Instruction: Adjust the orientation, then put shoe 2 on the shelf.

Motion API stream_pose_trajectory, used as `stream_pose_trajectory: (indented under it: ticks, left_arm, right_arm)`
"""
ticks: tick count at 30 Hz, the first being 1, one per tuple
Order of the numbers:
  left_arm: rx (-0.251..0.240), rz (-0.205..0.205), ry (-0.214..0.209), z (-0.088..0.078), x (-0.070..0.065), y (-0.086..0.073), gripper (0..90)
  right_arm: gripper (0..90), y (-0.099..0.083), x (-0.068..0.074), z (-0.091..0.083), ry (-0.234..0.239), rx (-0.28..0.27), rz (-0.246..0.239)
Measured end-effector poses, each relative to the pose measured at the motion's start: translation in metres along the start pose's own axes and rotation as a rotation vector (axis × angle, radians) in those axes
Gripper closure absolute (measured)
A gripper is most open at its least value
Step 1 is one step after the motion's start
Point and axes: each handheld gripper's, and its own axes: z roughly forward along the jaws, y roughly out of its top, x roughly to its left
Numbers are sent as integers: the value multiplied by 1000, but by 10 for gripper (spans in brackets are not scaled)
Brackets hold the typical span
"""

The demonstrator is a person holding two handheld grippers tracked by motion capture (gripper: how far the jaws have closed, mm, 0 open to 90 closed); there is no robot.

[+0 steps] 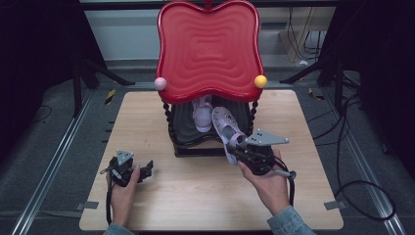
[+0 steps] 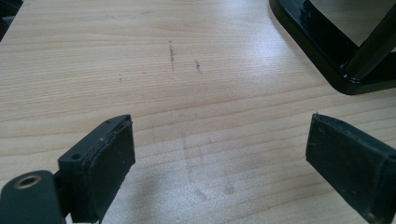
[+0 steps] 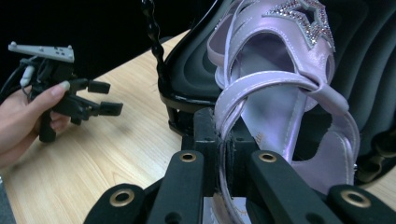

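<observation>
Sandal (image 3: pixel 280 107) lilac, glittery star strap, clamped in right gripper (image 3: pixel 224 154); left gripper (image 2: pixel 219 158) gaping, empty.

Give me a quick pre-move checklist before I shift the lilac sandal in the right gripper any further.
1. Right gripper grip on the lilac sandal: fingers shut on its strap. Ok.
2. Sandal free of the black lower shelf: toe looks to be over the shelf, contact unclear. Cannot tell.
3. Second sandal settled on the shelf: ok.
4. Clearance from the twisted post and red top tray: sandal close under the tray. Cannot tell.
5. Left gripper: open, nothing held, over the wooden table. Ok.
</observation>
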Motion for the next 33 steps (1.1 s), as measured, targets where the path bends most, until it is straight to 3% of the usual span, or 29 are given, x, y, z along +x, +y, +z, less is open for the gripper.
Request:
stream_pose_trajectory:
  ticks: [22,28,33]
  left_arm:
    - [-6,2,2,-2,1,1,75]
    - [-7,0,1,-2,1,1,75]
    - [-9,1,1,-2,1,1,75]
  right_arm:
    - [864,6,2,19,-89,-50,52]
    - [864,9,2,27,-126,-62,53]
    - [864,12,-1,40,-186,-107,76]
